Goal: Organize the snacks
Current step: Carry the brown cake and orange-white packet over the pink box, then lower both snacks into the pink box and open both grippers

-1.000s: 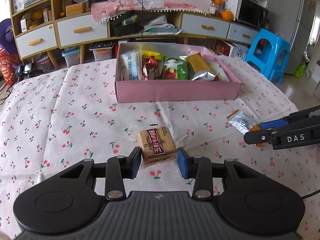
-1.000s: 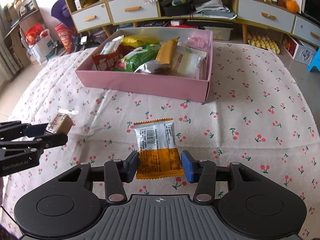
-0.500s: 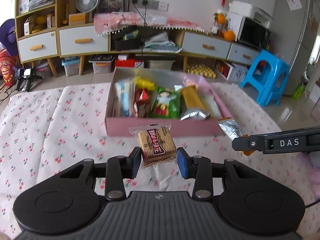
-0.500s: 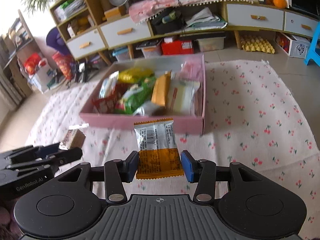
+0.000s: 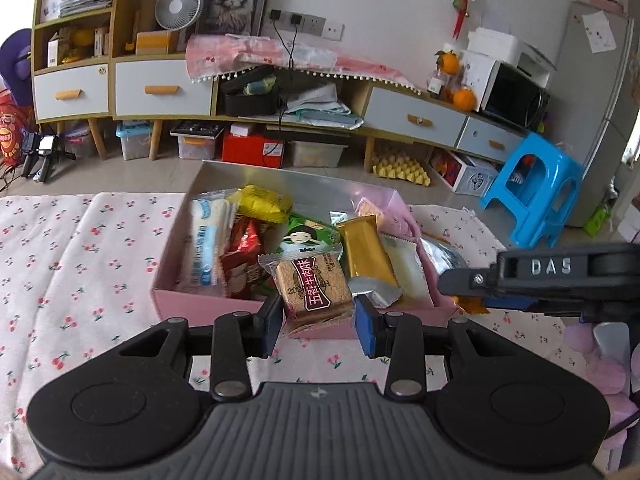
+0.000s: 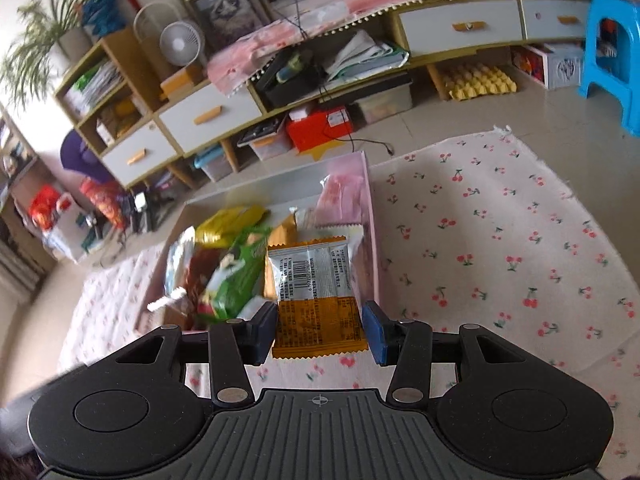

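My left gripper is shut on a clear-wrapped brown biscuit pack with a dark red label, held in the air at the near wall of the pink box. That box holds several snack packets. In the right wrist view my right gripper is shut on an orange and silver sachet, lifted over the box's near right corner. The pink box shows here tilted, with green, yellow and red packets inside. The right gripper's arm reaches in from the right in the left wrist view.
A cherry-print cloth covers the surface under the box. Behind it stand a low wooden cabinet with white drawers, storage bins on the floor, and a blue plastic stool at the right.
Both grippers rose off the cloth and moved toward the pink box with their packs held. The box now looms close under each. The right wrist view has rolled, so the scene tilts.
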A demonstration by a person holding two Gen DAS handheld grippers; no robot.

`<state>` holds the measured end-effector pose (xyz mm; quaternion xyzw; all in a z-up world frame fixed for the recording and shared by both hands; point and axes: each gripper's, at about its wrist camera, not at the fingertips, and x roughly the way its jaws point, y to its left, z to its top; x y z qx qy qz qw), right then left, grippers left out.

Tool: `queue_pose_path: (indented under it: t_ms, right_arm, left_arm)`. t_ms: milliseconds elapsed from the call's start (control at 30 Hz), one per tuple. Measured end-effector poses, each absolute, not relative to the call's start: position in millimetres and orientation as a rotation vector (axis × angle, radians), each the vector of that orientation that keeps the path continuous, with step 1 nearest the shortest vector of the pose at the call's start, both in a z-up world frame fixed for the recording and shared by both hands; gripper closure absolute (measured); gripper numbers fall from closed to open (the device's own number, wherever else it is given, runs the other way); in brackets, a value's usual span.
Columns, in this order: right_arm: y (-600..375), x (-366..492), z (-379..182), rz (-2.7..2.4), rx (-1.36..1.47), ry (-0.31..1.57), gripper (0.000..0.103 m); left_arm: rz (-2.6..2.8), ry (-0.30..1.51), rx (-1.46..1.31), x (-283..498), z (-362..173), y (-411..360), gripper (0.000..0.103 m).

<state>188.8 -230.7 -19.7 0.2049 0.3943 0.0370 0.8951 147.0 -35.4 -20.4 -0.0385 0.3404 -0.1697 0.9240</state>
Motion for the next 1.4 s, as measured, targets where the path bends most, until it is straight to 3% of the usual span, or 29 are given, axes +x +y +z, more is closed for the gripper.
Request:
queue_pose_path:
  t_ms: [800, 867, 967, 1233, 1300, 1400]
  right_arm:
    - [-252.2, 221.9, -59.7, 0.074, 0.676, 0.795, 0.057]
    - [-253.1, 222.2, -60.1, 0.081, 0.678, 0.793, 0.056]
    - [-253.7, 221.3, -58.3, 0.082, 0.679, 0.775, 0.054]
    - [-262.8, 216.8, -51.0, 0.093, 0.713, 0.743, 0.046]
    - [-266.0, 213.6, -47.4, 0.079, 0.712, 0.737, 0.037]
    - [-272.6, 207.0, -43.3, 0.062, 0.713, 0.733, 0.036]
  left_arm:
    - [-0.384, 0.831, -0.093, 248.7, -27.9, -76.4, 0.067]
    - [-0.381, 0.832, -0.104, 248.9, -29.8, -75.8, 0.066]
    - [-0.356, 0.788, -0.094, 242.5, -25.7, -73.8, 0.048]
    - [-0.342, 0.783, -0.109, 230.4, -11.1, -64.3, 0.041]
    - [-0.341, 0.780, -0.108, 226.6, -7.1, -62.2, 0.038]
    - [-0.335, 0.782, -0.104, 219.7, -3.4, -61.6, 0.036]
